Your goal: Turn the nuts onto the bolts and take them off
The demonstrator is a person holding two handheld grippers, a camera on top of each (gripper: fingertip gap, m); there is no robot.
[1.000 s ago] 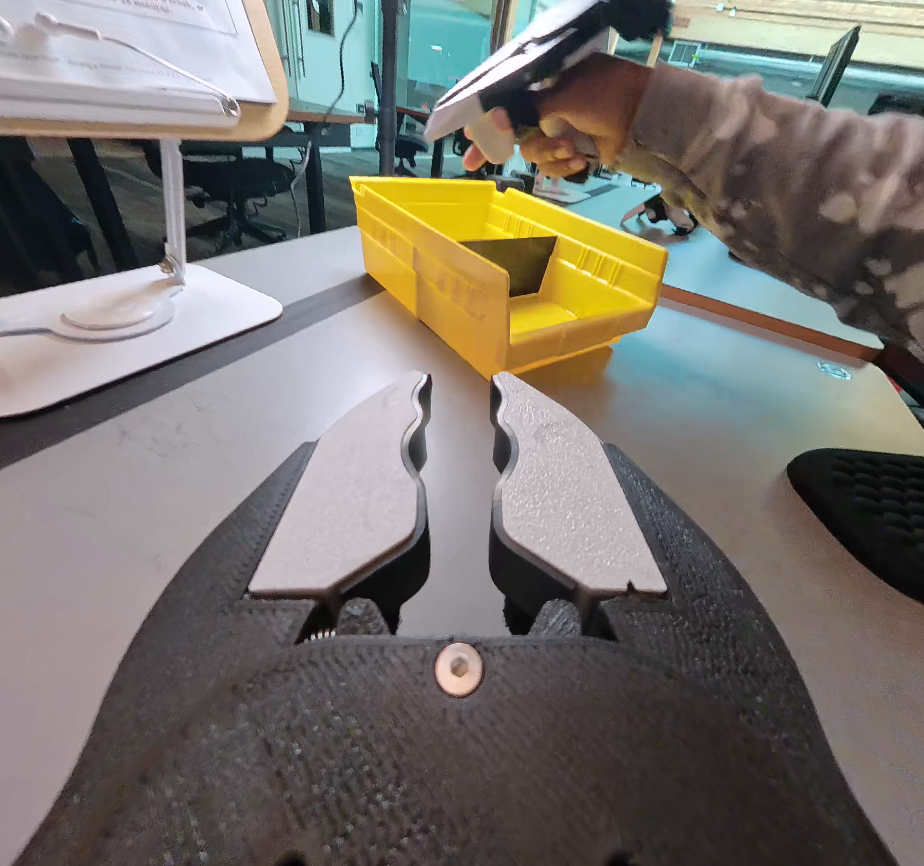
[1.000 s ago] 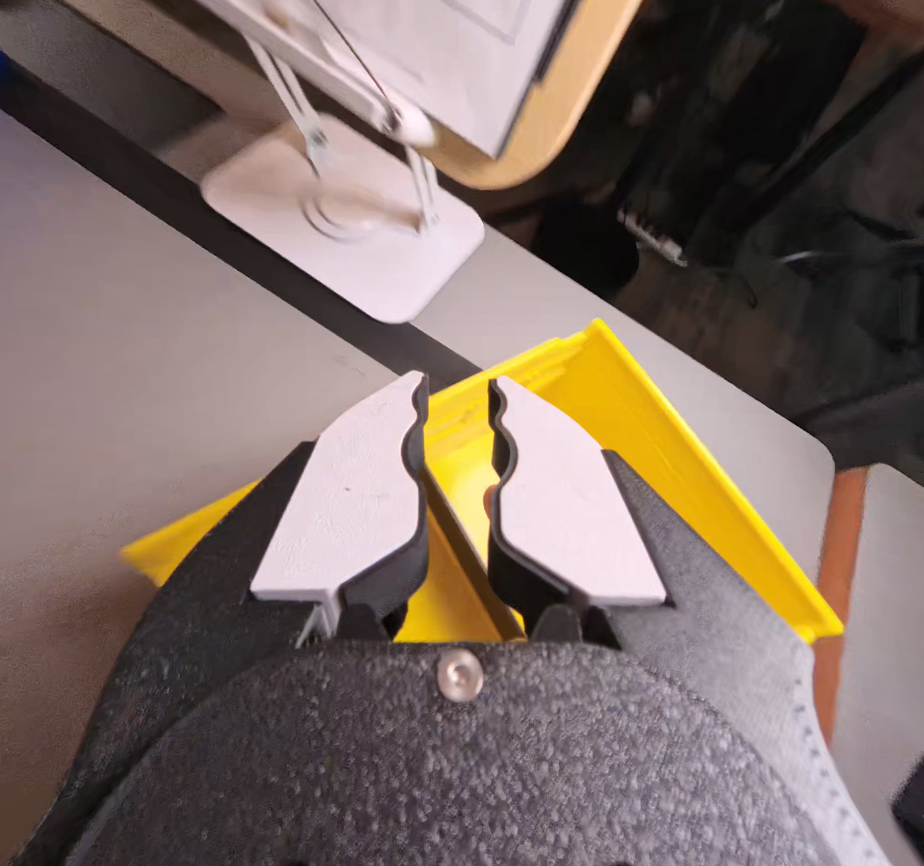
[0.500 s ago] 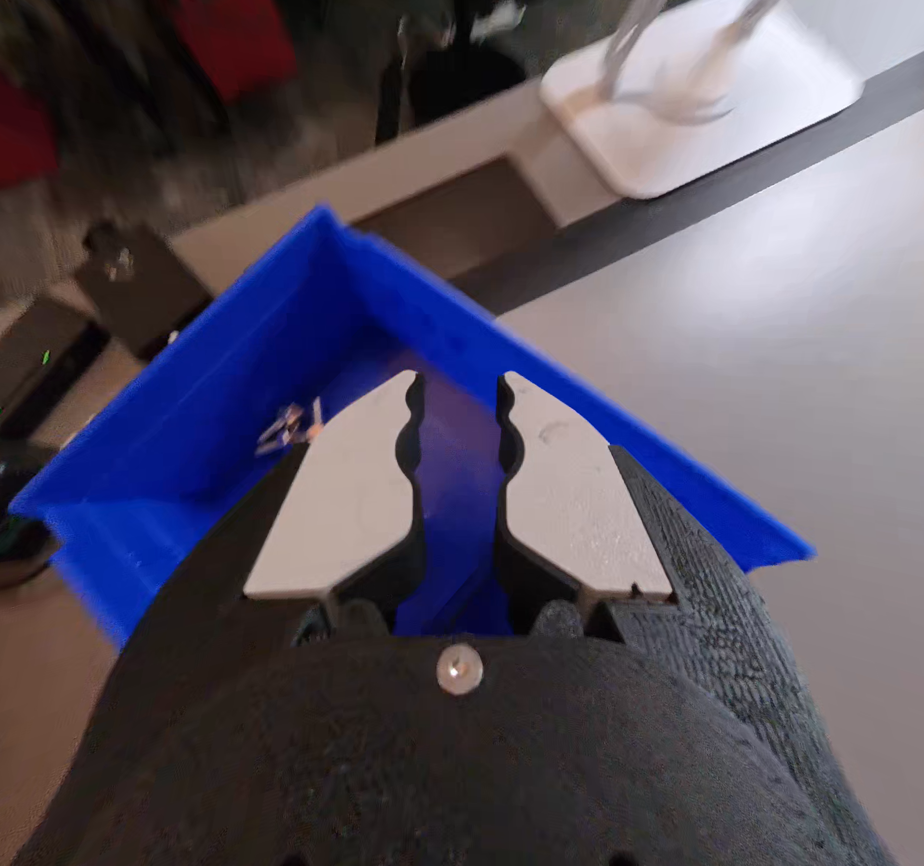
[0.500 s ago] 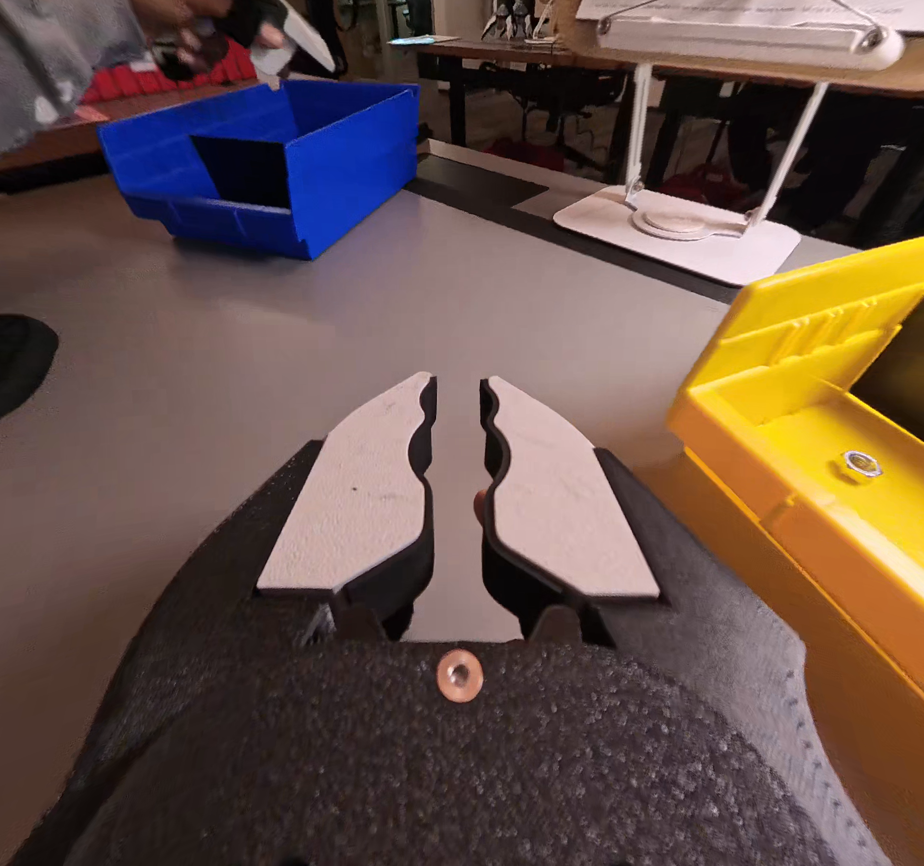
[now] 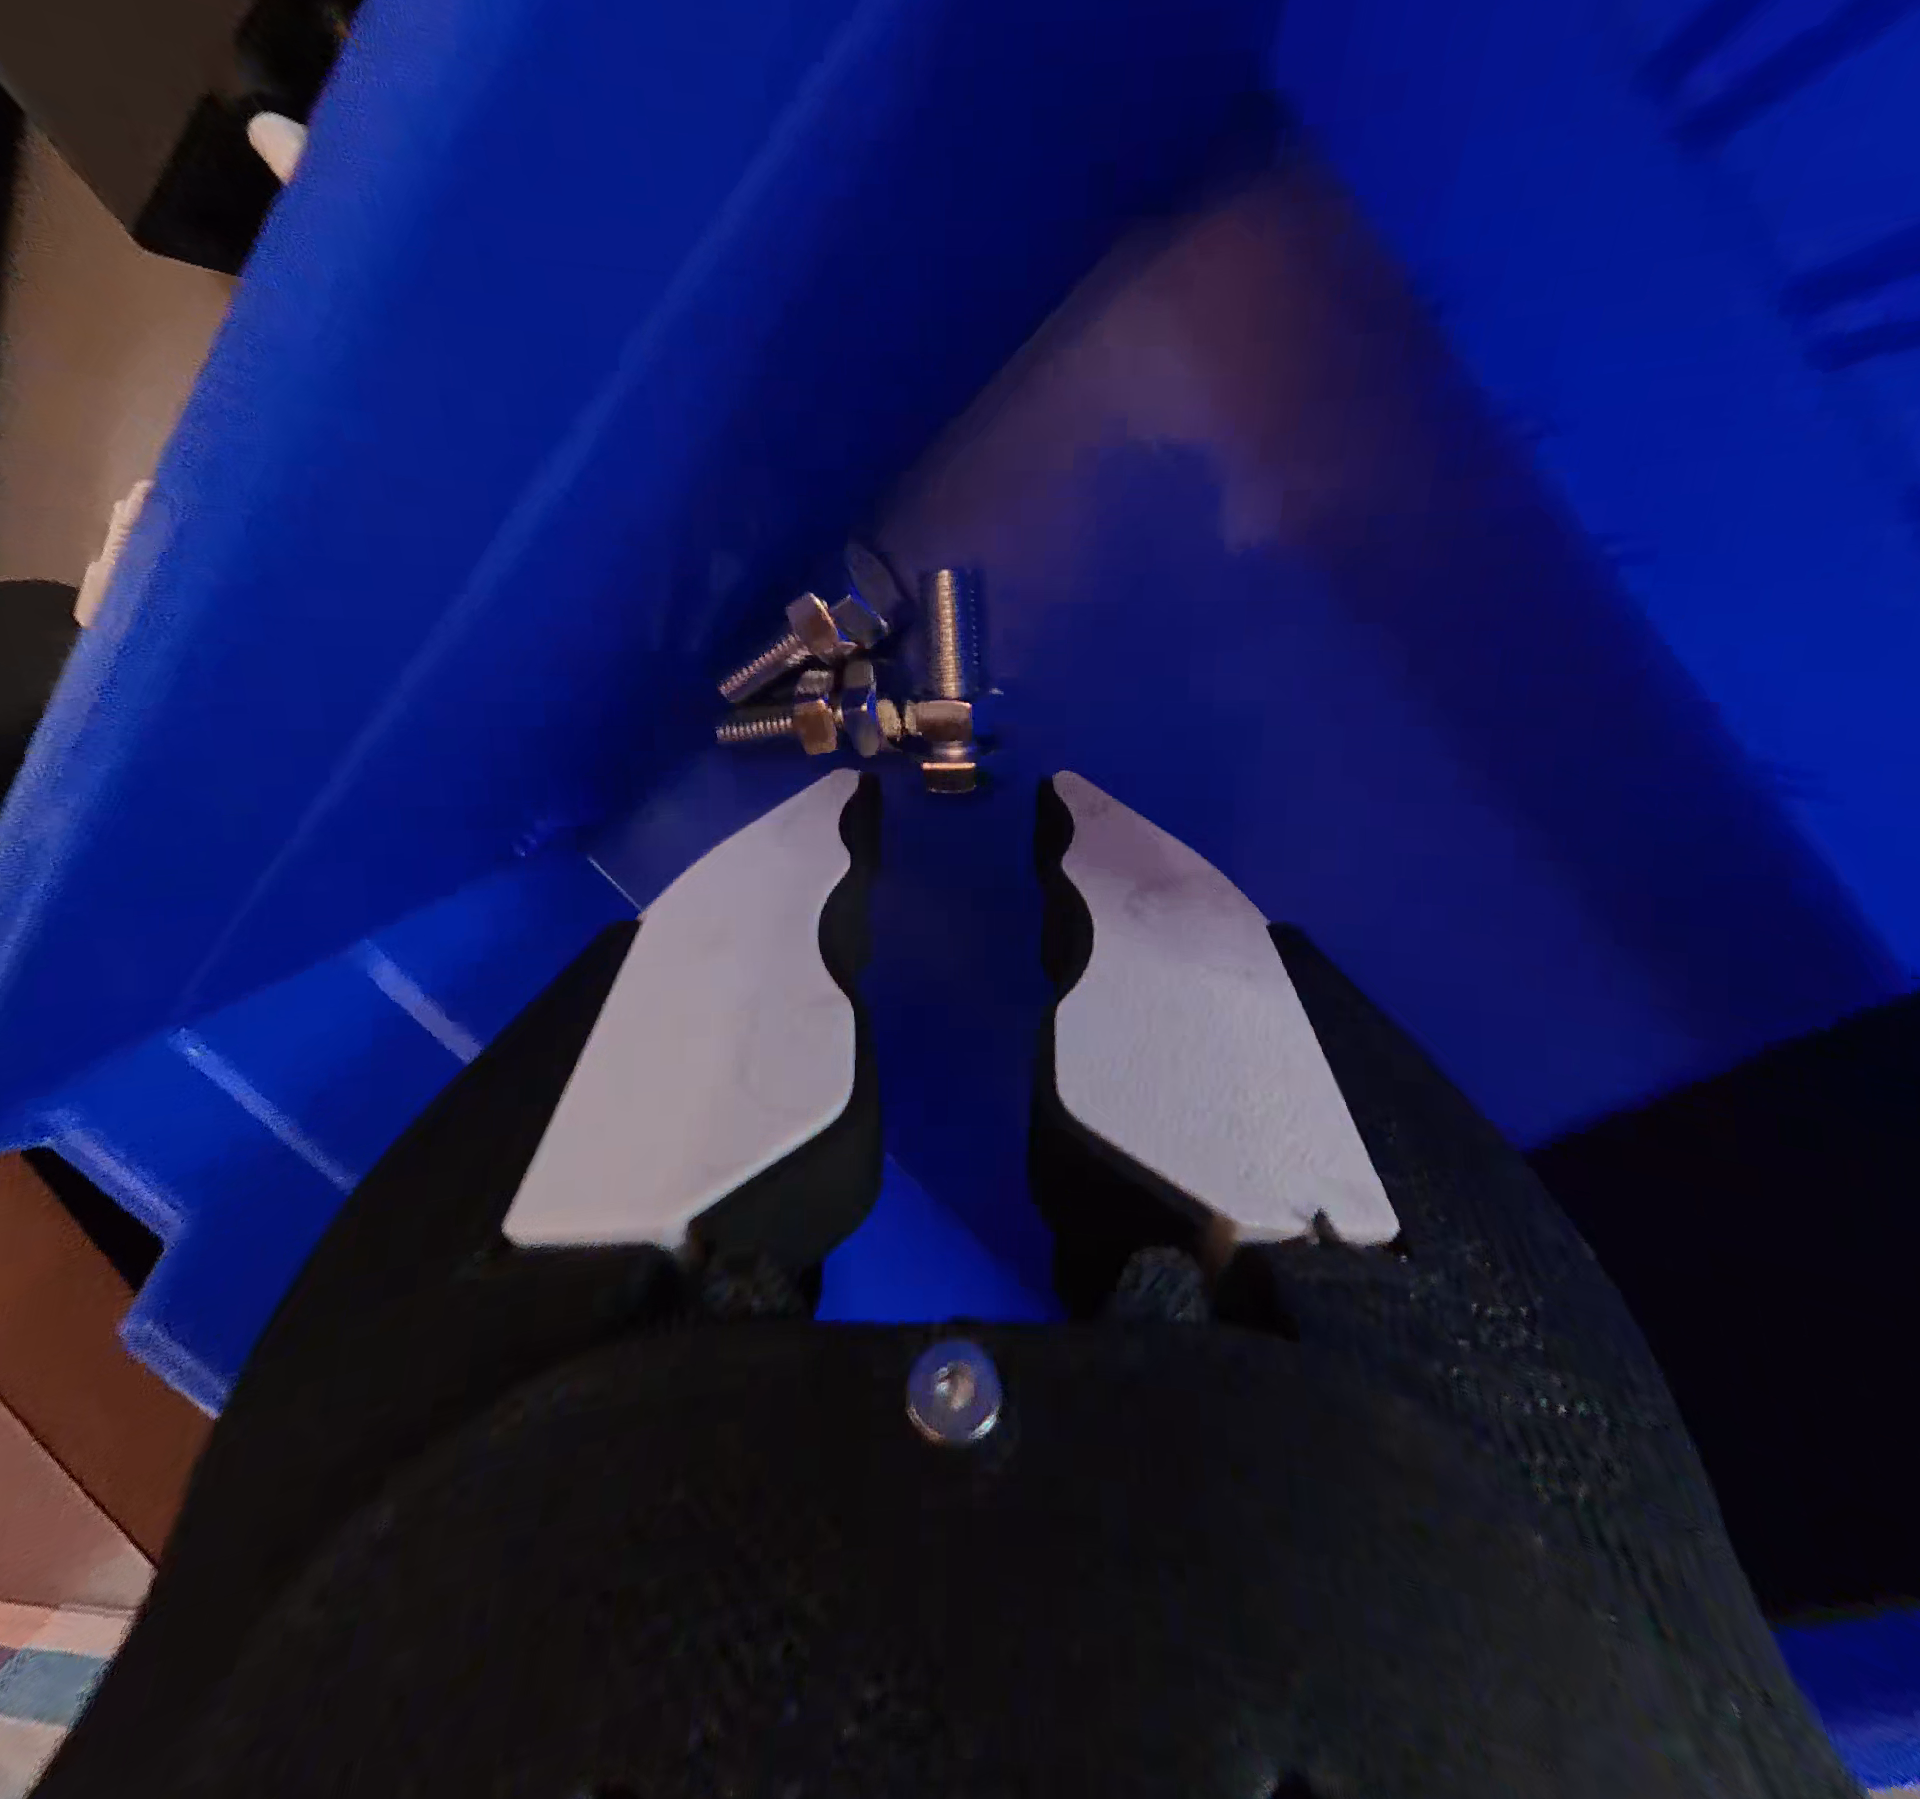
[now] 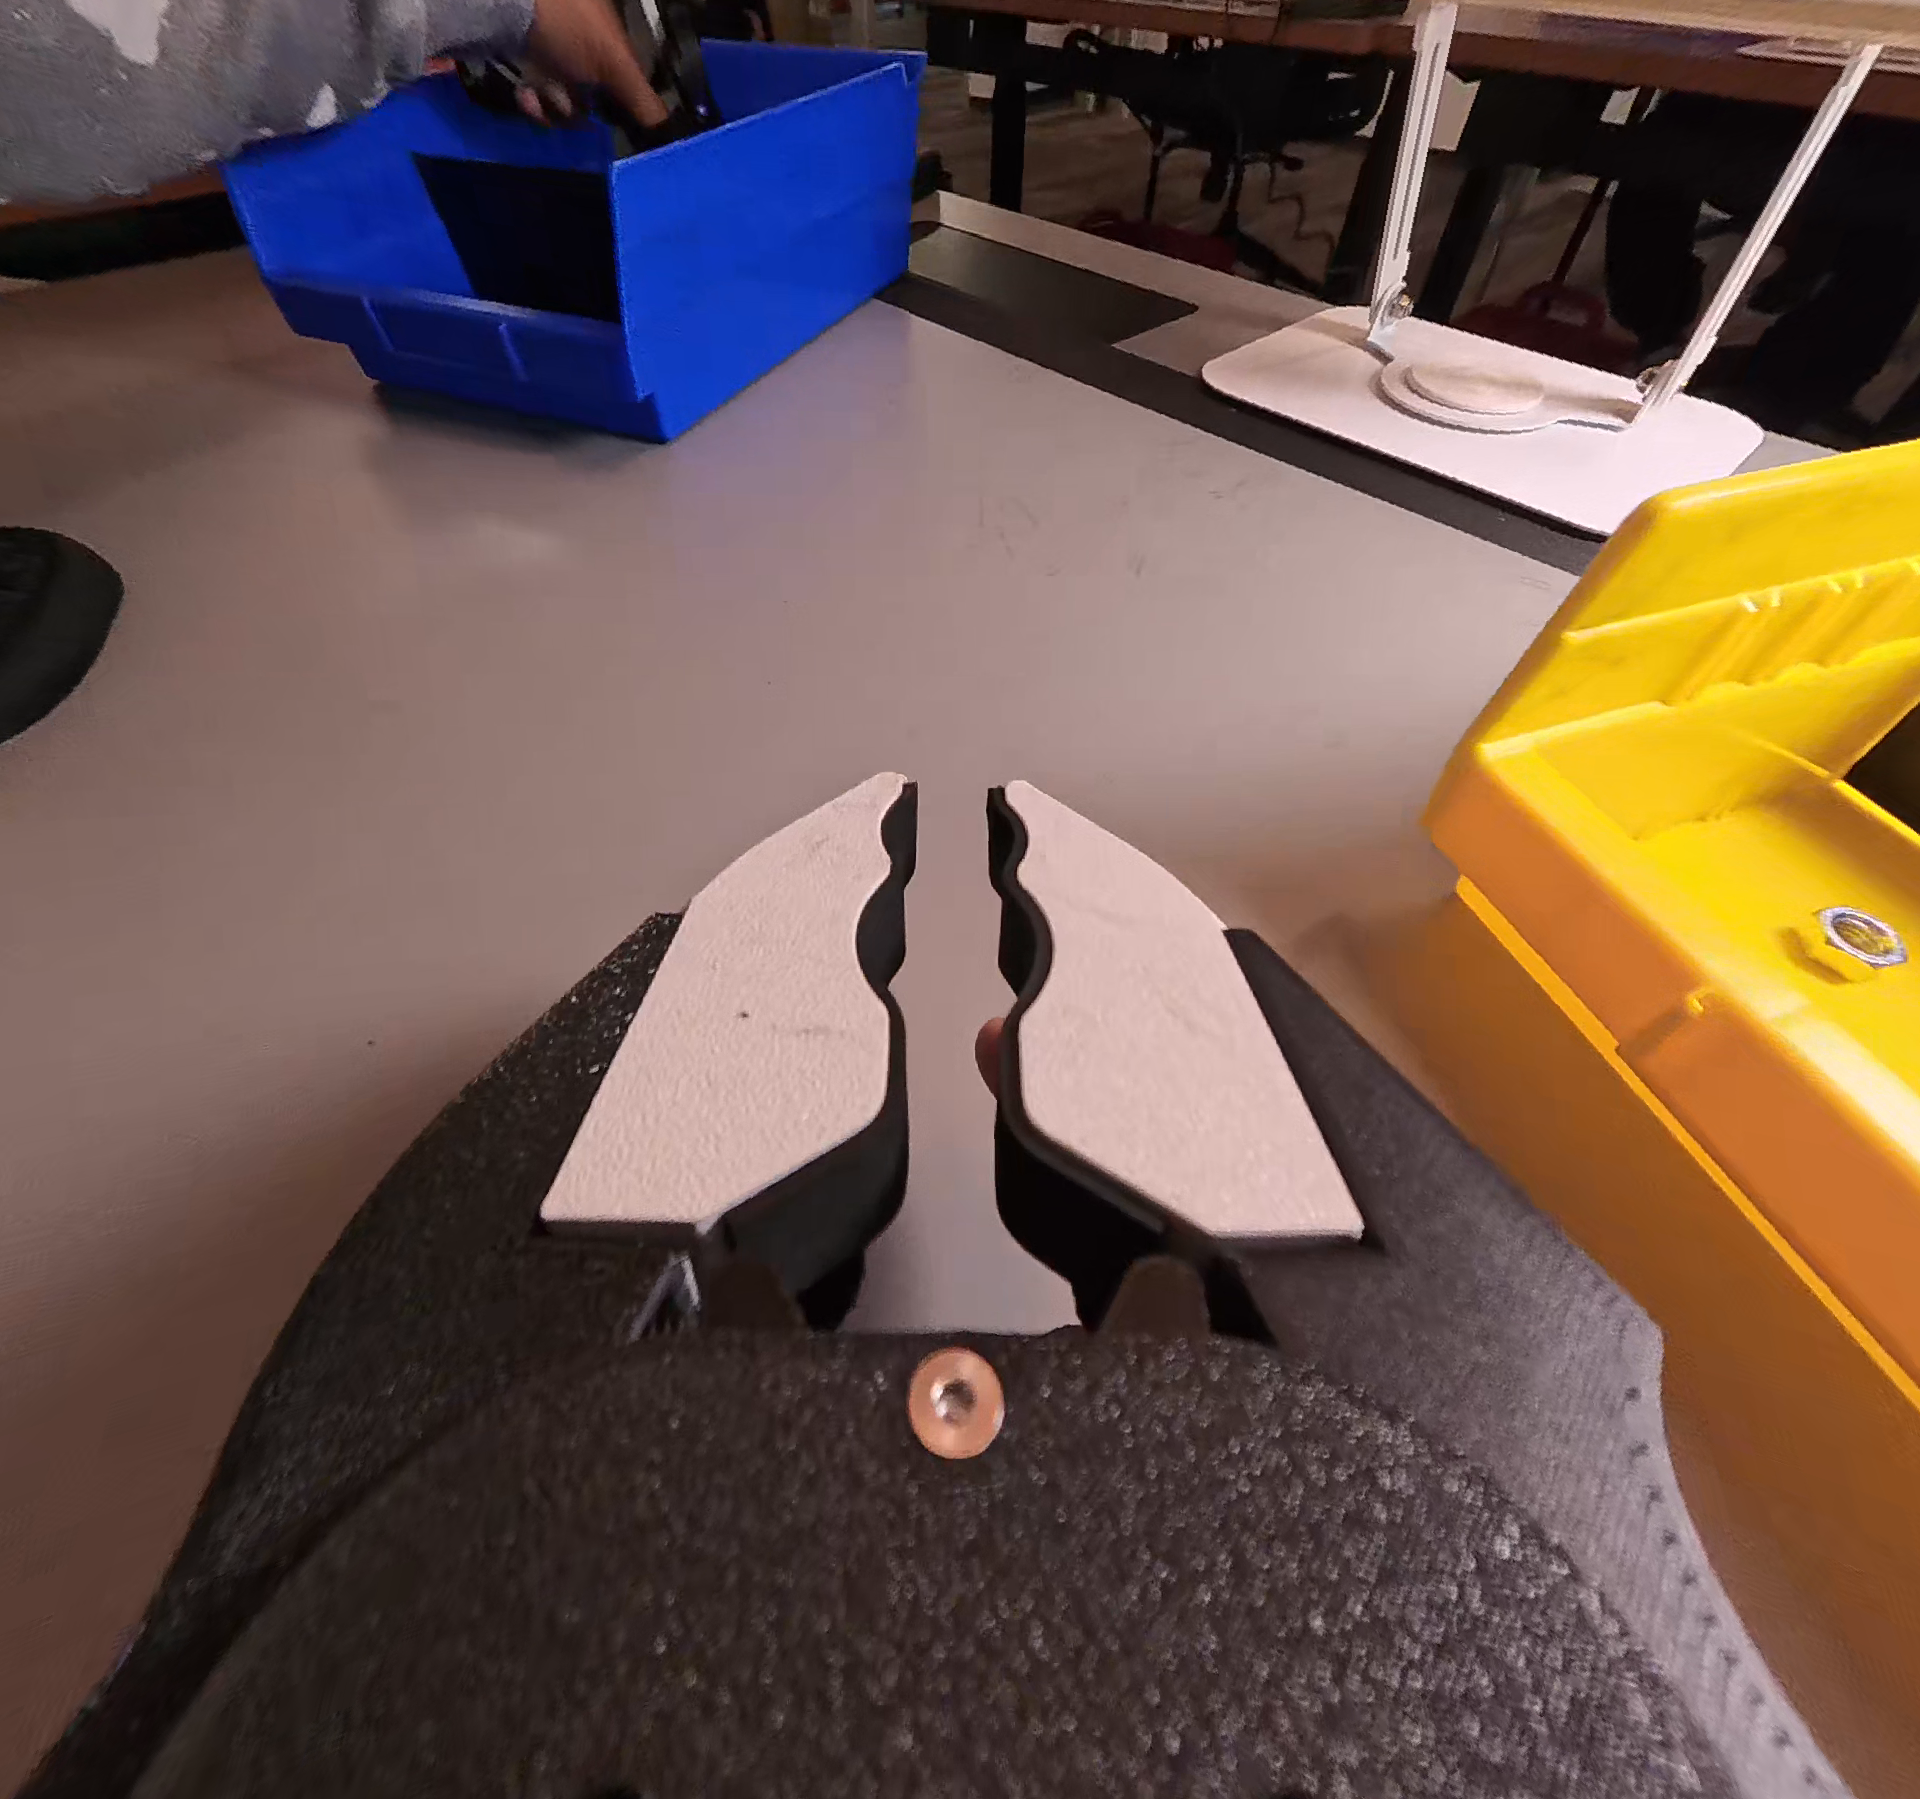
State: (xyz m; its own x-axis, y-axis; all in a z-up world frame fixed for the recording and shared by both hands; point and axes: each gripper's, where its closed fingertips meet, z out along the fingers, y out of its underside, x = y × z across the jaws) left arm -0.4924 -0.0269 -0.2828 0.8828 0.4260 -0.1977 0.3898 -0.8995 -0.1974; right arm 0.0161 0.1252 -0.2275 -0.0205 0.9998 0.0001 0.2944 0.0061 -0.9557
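The yellow bin (image 6: 1621,814) runs off the right edge; the bolts (image 5: 862,679) overlap, their count unclear.

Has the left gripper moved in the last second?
Yes. The left gripper has gone down into the blue bin, open, its tips just short of the bolts in the corner.

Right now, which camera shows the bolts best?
The left wrist view: the bolts lie heaped in a corner of the blue bin, just ahead of the open left gripper. The right wrist view shows only the bin's outside.

Dim, slightly blurred blue bin (image 5: 623,315) interior; bright, sharp, edge-warped table (image 6: 727,627).
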